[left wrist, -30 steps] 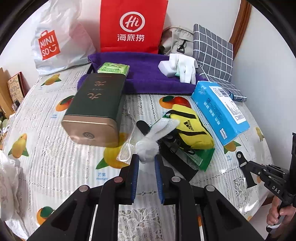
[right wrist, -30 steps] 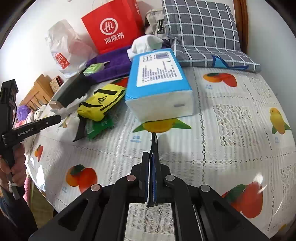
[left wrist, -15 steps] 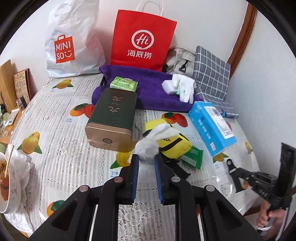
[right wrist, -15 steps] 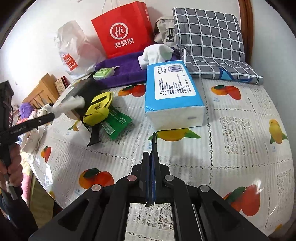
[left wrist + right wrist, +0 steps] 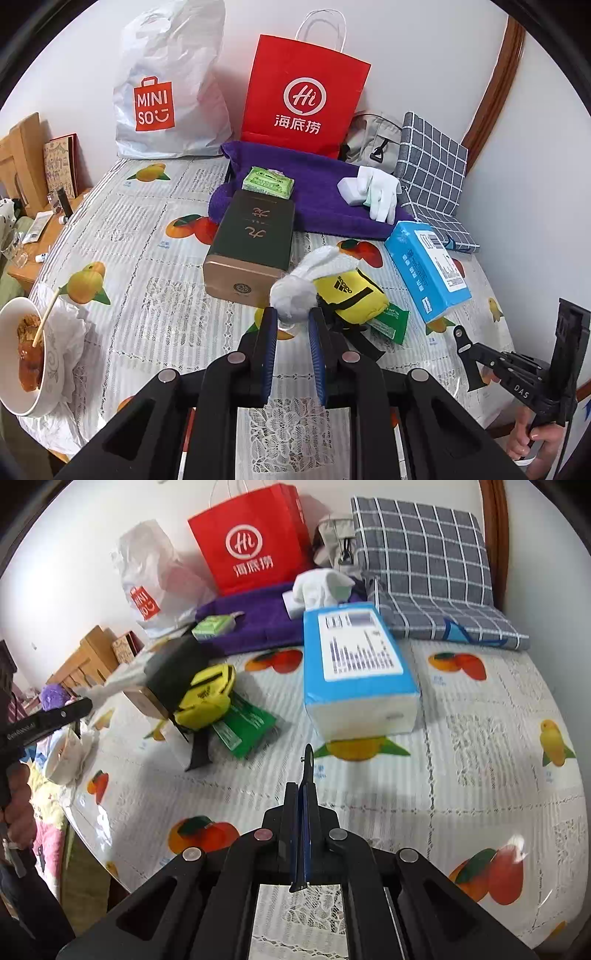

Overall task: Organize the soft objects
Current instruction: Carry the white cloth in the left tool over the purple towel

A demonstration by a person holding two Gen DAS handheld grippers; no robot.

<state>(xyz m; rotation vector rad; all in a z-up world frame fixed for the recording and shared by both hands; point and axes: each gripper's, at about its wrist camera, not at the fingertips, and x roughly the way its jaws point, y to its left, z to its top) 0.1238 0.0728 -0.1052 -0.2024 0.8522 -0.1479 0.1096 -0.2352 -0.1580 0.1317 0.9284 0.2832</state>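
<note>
My left gripper (image 5: 291, 317) is shut on a white glove (image 5: 306, 280) and holds it up above the table, in front of the yellow pouch (image 5: 349, 295). The glove also shows in the right wrist view (image 5: 118, 681), blurred, at the left gripper's tip. A purple towel (image 5: 325, 184) lies at the back with another white glove (image 5: 380, 192), a white sponge (image 5: 349, 188) and a green tissue pack (image 5: 267, 182) on it. My right gripper (image 5: 306, 760) is shut and empty, low over the table's front right part.
A dark green tin box (image 5: 255, 240), a blue tissue pack (image 5: 424, 266) and a green packet (image 5: 388, 321) lie on the fruit-print tablecloth (image 5: 147, 258). Red (image 5: 303, 99) and white bags (image 5: 166, 96) and a checked cushion (image 5: 432, 166) stand at the back. A food bowl (image 5: 22, 354) sits front left.
My left gripper has risen and pulled back with the white glove, so more of the table shows. My right gripper has drawn back a little and stays shut.
</note>
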